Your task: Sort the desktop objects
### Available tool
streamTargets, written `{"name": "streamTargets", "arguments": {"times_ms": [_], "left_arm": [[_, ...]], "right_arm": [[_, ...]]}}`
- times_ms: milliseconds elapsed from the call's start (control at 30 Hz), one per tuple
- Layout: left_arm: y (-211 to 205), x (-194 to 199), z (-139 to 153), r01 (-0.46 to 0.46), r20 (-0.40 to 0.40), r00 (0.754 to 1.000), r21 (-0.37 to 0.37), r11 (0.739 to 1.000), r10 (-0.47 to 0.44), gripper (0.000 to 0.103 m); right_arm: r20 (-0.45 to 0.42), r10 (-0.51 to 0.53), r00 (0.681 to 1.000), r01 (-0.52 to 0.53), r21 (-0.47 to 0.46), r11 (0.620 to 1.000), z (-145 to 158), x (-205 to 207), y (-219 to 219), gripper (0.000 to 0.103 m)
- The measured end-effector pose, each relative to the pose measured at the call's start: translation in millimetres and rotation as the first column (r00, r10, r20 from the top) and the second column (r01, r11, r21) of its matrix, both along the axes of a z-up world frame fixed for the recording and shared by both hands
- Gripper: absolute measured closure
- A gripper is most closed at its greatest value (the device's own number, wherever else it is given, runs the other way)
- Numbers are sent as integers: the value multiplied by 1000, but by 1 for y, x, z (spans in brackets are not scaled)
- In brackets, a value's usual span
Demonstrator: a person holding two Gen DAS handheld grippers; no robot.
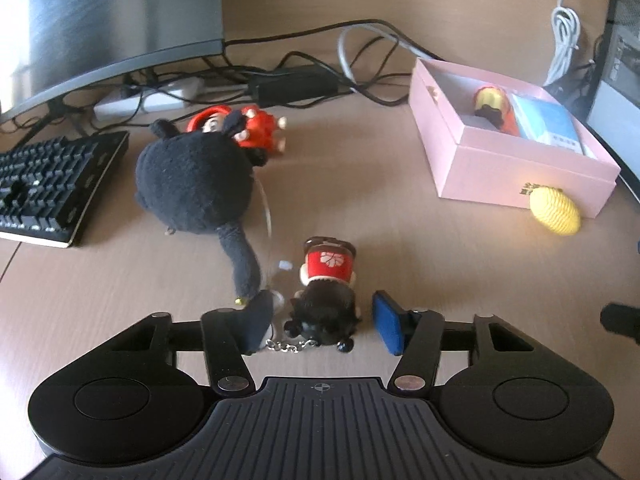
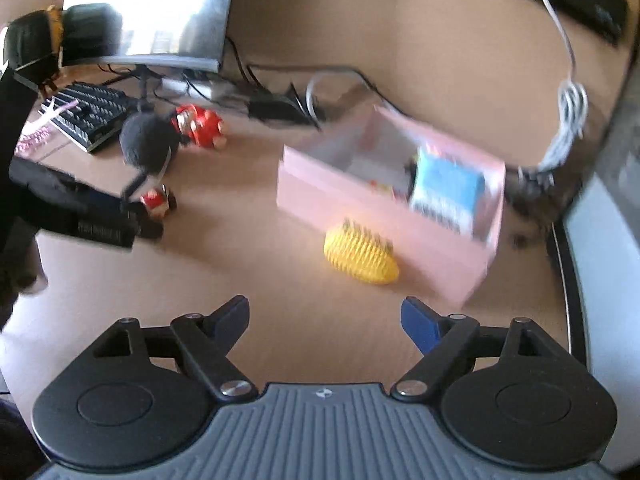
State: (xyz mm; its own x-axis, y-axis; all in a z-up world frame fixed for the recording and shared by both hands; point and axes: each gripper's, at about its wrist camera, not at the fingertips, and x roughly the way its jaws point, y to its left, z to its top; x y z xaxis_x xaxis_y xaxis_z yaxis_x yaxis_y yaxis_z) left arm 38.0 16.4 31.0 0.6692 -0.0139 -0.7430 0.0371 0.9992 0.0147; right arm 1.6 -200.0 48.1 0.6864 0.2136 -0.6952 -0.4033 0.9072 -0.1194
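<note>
My left gripper (image 1: 322, 322) is open, its fingers on either side of a small doll keychain (image 1: 326, 292) with black hair and a red top, lying on the desk; I cannot tell if the pads touch it. A black plush (image 1: 192, 184) and a red figure (image 1: 256, 128) lie beyond it. A pink open box (image 1: 508, 160) holds a figure and a blue carton. A yellow knitted pineapple (image 1: 554, 210) lies against its front. My right gripper (image 2: 324, 320) is open and empty, above the desk in front of the pineapple (image 2: 360, 256) and the box (image 2: 384, 208). The right wrist view is blurred and shows the left gripper (image 2: 148, 216) at the doll.
A black keyboard (image 1: 48, 188) lies at the left under a curved monitor (image 1: 100, 20). Cables and a power strip (image 1: 152, 98) run along the back. A white cable bundle (image 1: 566, 36) hangs at the back right. A second monitor edge (image 2: 576, 272) stands at the right.
</note>
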Motion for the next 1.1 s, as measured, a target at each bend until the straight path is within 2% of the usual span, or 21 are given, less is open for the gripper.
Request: {"name": "streamTargets", "arguments": {"times_ms": [67, 133, 200, 300, 367, 400, 500, 567, 633, 800, 933, 1100], "left_arm": [[-8, -1, 1, 28, -1, 1000, -2, 1000, -28, 62], [-19, -3, 3, 78, -10, 997, -17, 997, -78, 68], [-34, -10, 4, 148, -16, 989, -30, 989, -148, 68], [-58, -23, 5, 248, -17, 968, -50, 968, -249, 65], [-70, -29, 4, 288, -15, 957, -26, 957, -288, 51], [-74, -32, 4, 299, -10, 954, -1, 954, -299, 48], [-72, -32, 4, 277, -1, 961, 59, 959, -278, 42], [-60, -28, 7, 225, 3, 974, 58, 973, -225, 32], [-48, -22, 10, 163, 7, 986, 67, 984, -164, 30], [-29, -11, 13, 72, 6, 997, 77, 994, -72, 17], [-26, -9, 13, 71, -14, 997, 51, 996, -71, 9], [-34, -17, 14, 128, -17, 992, 12, 992, -128, 7]], "right_arm": [[-19, -19, 1000, 19, 7, 1000, -6, -2, -5, 18], [-26, -34, 999, 34, 17, 999, -9, -6, -10, 15], [-24, -53, 998, 54, 34, 998, -10, -6, -15, 8], [-49, -79, 996, 82, 66, 994, -13, -1, -20, 7], [-72, -90, 993, 95, 76, 993, -17, 3, -22, 7], [-79, -97, 992, 103, 76, 992, -19, 4, -23, 7], [-96, -112, 989, 120, 78, 990, -26, 7, -24, 7], [-103, -125, 987, 133, 80, 988, -29, 7, -25, 6], [-110, -135, 985, 144, 86, 986, -32, 8, -26, 4], [-140, -140, 980, 155, 104, 982, -39, 9, -27, 2], [-166, -130, 977, 149, 109, 983, -43, 8, -22, 1], [-170, -120, 978, 136, 86, 987, -45, 7, -15, 0]]}}
